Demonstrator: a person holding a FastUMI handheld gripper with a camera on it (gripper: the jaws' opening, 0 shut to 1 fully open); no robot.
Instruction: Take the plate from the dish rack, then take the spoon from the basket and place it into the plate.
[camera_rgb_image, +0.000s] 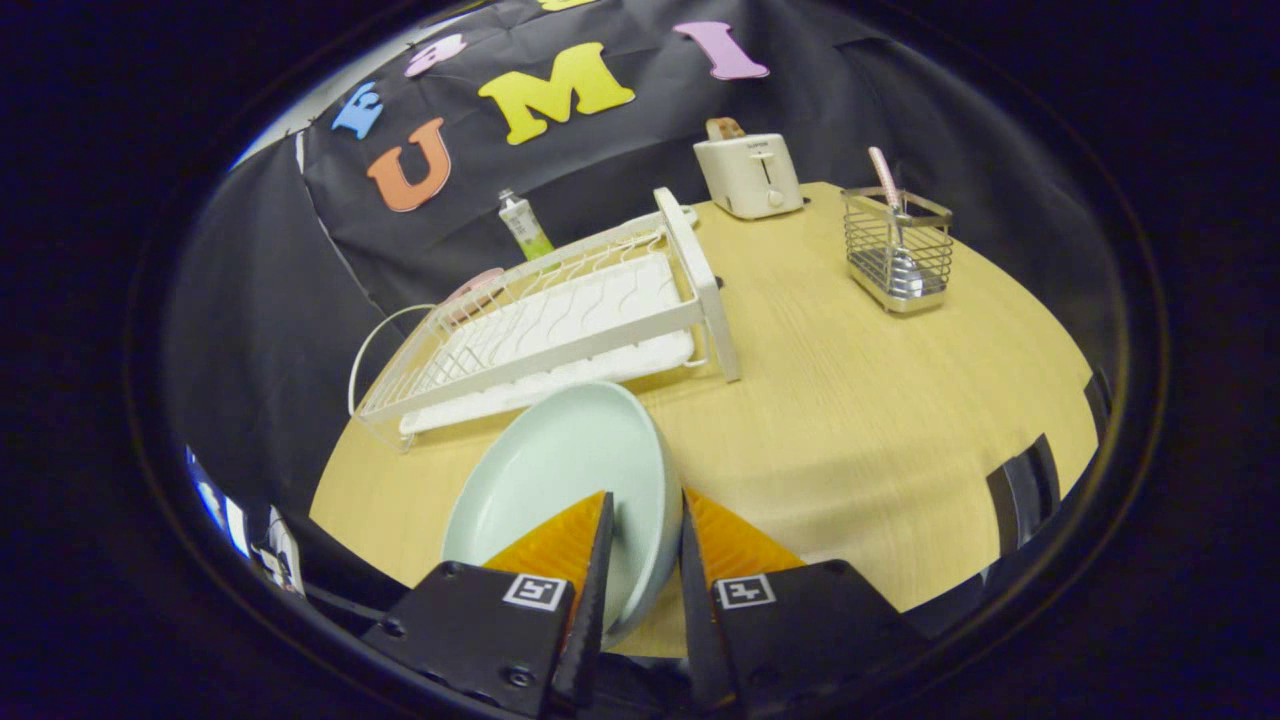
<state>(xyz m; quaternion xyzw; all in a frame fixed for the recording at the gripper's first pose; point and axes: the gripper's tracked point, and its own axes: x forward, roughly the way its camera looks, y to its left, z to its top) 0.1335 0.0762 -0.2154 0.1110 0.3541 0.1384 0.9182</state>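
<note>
A pale green plate (560, 470) is held just in front of the white dish rack (560, 320), over the wooden table (860, 420). My gripper (647, 495) is shut on the plate's right rim, with one orange finger (560, 545) over the inside and the other against the outside. The rack's slots stand empty. Far beyond the fingers to the right, a wire basket (897, 250) holds a spoon (886, 180) upright, its pink handle sticking out of the top.
A white toaster (750, 175) with a slice in it stands at the back of the table, left of the basket. A green-and-white tube (525, 225) stands behind the rack, and something pink (475, 285) lies behind the rack's left part.
</note>
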